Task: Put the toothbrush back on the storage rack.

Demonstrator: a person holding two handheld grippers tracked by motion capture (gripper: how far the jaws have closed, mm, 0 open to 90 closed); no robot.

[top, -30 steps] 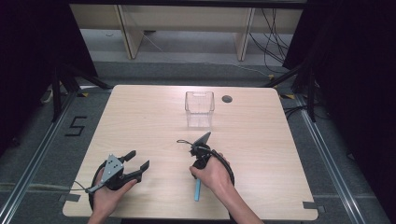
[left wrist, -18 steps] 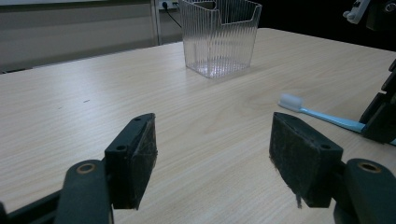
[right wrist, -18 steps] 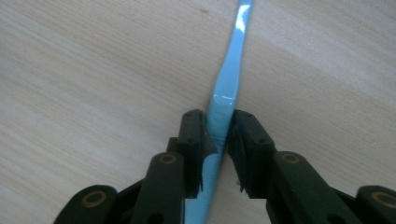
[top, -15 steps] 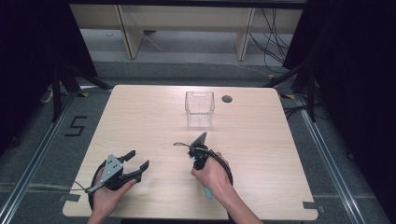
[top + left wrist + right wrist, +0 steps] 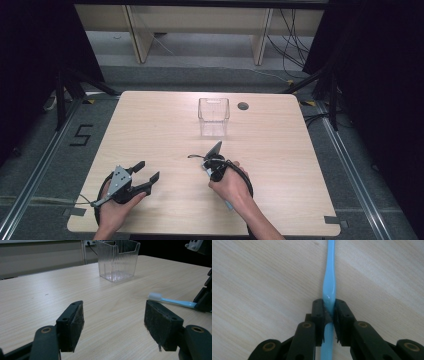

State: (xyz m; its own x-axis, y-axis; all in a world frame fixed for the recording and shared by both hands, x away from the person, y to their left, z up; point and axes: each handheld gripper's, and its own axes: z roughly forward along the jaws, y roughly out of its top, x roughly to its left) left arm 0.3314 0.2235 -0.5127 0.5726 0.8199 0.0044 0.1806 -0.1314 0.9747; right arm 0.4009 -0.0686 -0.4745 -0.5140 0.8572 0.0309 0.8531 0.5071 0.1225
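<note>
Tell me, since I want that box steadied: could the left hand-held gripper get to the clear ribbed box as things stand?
Probably yes. The left hand-held gripper stands open and holds nothing, and bare table lies between it and the clear ribbed box. The blue toothbrush sits off to the side.

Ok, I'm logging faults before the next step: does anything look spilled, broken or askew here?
Nothing stands out. The clear container stands upright on the table, the right gripper pinches the blue toothbrush squarely, and the left gripper is open.
</note>
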